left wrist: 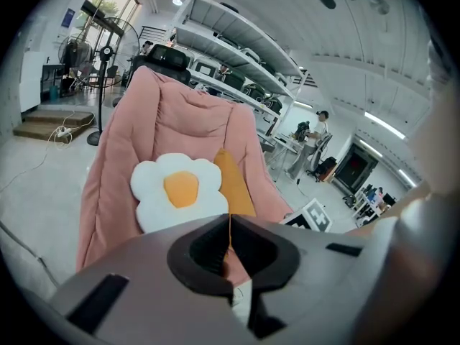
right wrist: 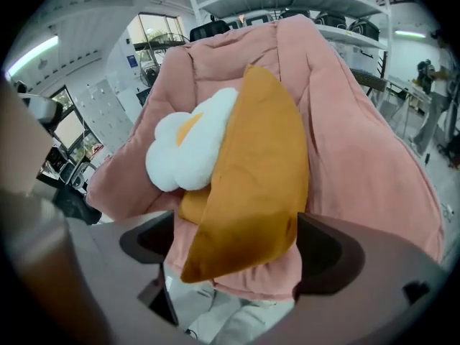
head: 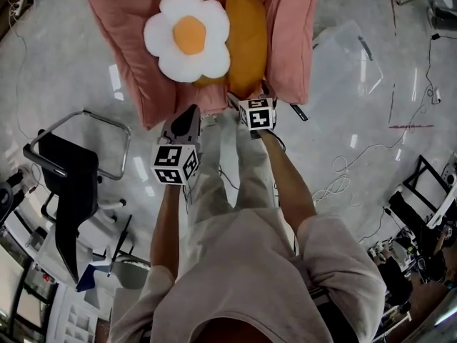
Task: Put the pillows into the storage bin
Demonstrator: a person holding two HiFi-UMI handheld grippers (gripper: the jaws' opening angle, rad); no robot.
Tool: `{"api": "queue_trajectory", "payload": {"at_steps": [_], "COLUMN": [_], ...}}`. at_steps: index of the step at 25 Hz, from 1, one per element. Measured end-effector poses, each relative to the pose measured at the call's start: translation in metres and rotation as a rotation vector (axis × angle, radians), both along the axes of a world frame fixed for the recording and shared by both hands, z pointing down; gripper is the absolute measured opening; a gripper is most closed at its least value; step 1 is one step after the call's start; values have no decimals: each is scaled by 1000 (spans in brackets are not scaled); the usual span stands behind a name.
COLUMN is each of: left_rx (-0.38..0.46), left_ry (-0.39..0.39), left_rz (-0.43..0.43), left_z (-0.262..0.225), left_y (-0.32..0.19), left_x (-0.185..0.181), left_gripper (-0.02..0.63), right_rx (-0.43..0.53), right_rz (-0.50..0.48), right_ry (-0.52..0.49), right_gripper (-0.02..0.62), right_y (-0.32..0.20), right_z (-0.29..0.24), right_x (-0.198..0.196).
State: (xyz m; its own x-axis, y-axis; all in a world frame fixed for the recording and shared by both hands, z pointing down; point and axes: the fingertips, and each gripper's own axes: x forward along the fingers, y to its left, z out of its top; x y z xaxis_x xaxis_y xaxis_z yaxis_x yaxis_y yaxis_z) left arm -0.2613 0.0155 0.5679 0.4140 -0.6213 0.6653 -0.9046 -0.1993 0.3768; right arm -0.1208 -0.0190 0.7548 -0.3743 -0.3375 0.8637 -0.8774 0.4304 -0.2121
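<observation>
Orange pillow [head: 248, 38], head view: lying on the pink lounger [head: 300, 41] just ahead of the right tongs [head: 248, 95], the flower pillow [head: 187, 36] overlapping it.
Left tongs [left wrist: 228, 225], left gripper view: sitting closed, gripping nothing.
Right tongs, right gripper view: gaping wide, orange corner poking between them untouched, unseen from above.
Handling: likely squashing softly, weighing little; pinching that corner looks best.

the white flower-shaped pillow [head: 187, 36] with its orange centre lies face up on the pink lounge chair [head: 296, 27] in front of me. the mustard-orange pillow [head: 248, 41] stands on edge just beside it, touching, partly tucked under its petals.
</observation>
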Motion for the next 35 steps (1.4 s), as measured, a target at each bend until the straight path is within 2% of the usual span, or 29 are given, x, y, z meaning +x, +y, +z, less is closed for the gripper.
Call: {"api": "queue_trajectory", "payload": {"at_steps": [8,17,25,35], "left_rx": [-36,-42,-24,14], "left_ry": [19,26,36,45], "left_rz": [8,-11,-2,0], "left_z": [20,28,23,3], "left_y": [4,8,3,-5], "left_x": [-4,-25,-21,0], "left_gripper": [12,12,12,12], "right_rx": [0,-48,-73,-35], "right_rz": [56,68,49,93], "right_ry": [67,173,162,40], "right_gripper": [555,554,379,349], "right_y": [-30,-44,-42,-31], "right_z": [40,74,59,-14], "right_x": [2,8,8,18]}}
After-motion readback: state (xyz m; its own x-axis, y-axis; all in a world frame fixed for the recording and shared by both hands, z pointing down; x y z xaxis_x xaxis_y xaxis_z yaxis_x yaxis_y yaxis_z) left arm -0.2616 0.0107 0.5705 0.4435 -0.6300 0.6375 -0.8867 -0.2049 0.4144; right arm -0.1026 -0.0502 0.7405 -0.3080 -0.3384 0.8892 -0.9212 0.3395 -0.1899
